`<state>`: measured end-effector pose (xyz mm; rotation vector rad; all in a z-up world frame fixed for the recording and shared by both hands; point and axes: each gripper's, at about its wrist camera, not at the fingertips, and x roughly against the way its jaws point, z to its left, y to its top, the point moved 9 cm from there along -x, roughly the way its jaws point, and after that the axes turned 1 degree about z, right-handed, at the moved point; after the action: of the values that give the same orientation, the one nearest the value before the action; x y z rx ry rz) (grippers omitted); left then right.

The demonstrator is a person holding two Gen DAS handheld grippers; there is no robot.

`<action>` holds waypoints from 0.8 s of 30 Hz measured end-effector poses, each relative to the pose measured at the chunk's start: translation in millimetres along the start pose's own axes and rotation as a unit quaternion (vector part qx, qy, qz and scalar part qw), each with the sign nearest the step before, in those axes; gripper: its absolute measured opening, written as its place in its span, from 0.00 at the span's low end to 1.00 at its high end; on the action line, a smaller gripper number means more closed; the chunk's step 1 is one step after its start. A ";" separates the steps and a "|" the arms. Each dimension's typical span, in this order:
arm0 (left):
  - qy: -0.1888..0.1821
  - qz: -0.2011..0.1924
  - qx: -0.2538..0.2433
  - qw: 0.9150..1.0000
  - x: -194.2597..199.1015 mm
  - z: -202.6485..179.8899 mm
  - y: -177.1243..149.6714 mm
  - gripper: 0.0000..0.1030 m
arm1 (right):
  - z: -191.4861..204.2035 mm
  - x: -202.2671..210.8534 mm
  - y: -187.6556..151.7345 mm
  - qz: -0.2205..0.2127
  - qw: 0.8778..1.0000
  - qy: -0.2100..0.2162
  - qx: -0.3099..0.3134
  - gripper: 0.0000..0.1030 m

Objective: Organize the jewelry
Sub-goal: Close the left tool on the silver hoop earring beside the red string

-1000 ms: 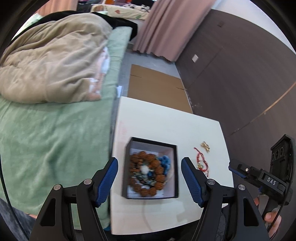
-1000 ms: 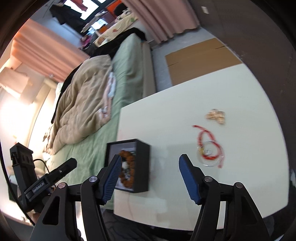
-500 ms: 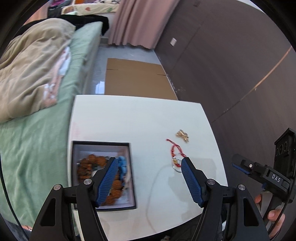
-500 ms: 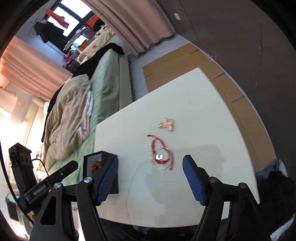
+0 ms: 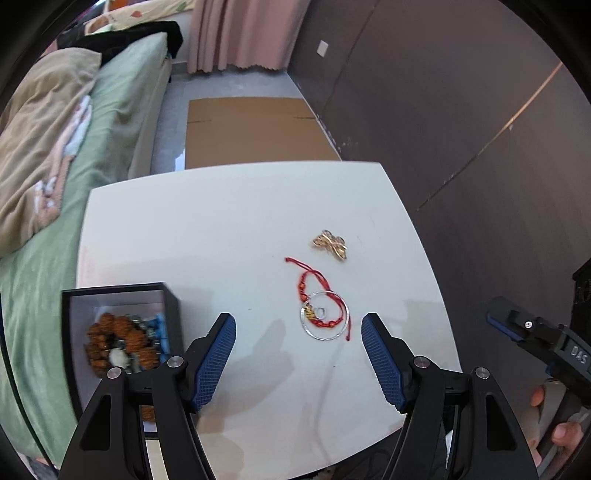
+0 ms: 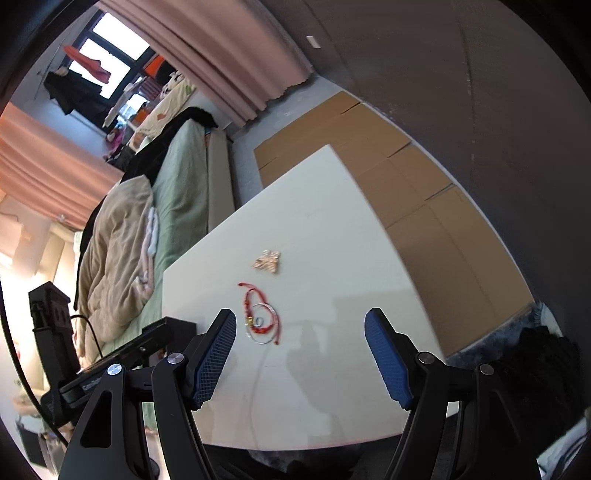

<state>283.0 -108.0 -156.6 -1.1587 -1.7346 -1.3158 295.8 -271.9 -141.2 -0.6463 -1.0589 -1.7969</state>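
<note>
A bedroom at home: bed (image 5: 122, 110) with rumpled duvet (image 5: 40, 140), pink curtains (image 5: 240, 33)

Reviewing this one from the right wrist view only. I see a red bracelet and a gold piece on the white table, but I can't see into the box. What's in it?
Observer: In the left wrist view the black box is open, and a brown bead bracelet lies inside.
Operator: Anything else in there?
Observer: Yes, some blue beads sit beside the brown ones, near the box's right wall.
Operator: Is the left gripper holding anything?
Observer: No. The left gripper is open and empty, and the red bracelet lies on the table just ahead, between its fingers.
</note>
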 end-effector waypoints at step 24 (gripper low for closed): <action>0.090 0.058 -0.005 0.994 -95.3 -29.6 -8.8 0.69 | -104.9 38.7 -17.1 -0.024 0.997 -0.045 -0.062 0.71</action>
<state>311.6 -161.7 -236.2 -1.0951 -1.5110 -1.3171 264.8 -377.0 -169.1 -0.7904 -1.0359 -1.9013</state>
